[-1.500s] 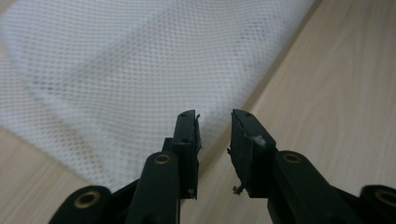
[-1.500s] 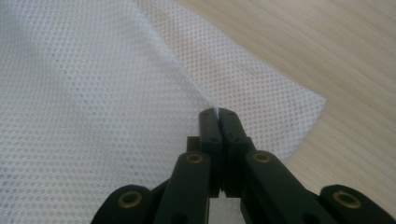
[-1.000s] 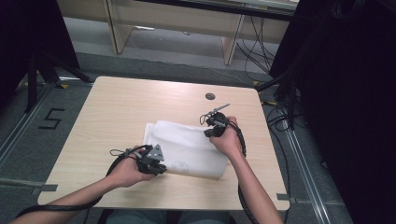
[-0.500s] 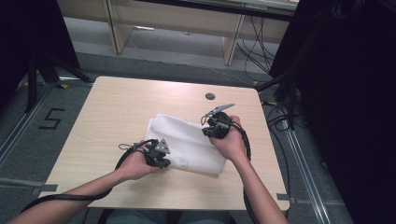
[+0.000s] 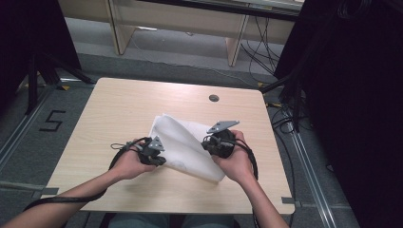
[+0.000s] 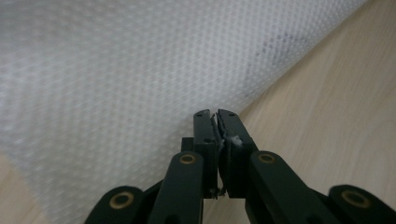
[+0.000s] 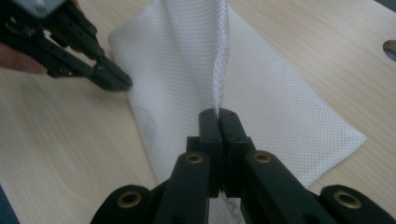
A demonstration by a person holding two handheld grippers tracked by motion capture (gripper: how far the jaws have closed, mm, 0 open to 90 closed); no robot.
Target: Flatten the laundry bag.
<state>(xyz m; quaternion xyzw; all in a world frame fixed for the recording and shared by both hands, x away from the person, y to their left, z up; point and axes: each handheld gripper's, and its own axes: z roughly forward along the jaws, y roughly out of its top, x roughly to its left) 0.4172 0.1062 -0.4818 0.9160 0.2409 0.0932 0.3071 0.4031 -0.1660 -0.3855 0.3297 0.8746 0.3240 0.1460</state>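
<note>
Pale wooden table [image 5: 119, 114] stands on a grey floor, with a desk frame behind it and black stands to either side. White mesh cloth [image 5: 183, 142] lies near the middle of the table, toward the person's side, partly lifted and creased. Left gripper [image 6: 215, 113] is clamped on the cloth's near left edge, a sliver of mesh visible between its closed jaws. Right gripper [image 7: 218, 112] is likewise closed on a raised ridge of mesh, which rises taut from its tips while the remainder drapes to the table.

Assessment: the step in hand appears to be folding or turning the cloth, with both edges secured. The next move likely calls for carrying the raised edge across while the left grip anchors, keeping both holds firm so the thin mesh does not slip.
</note>
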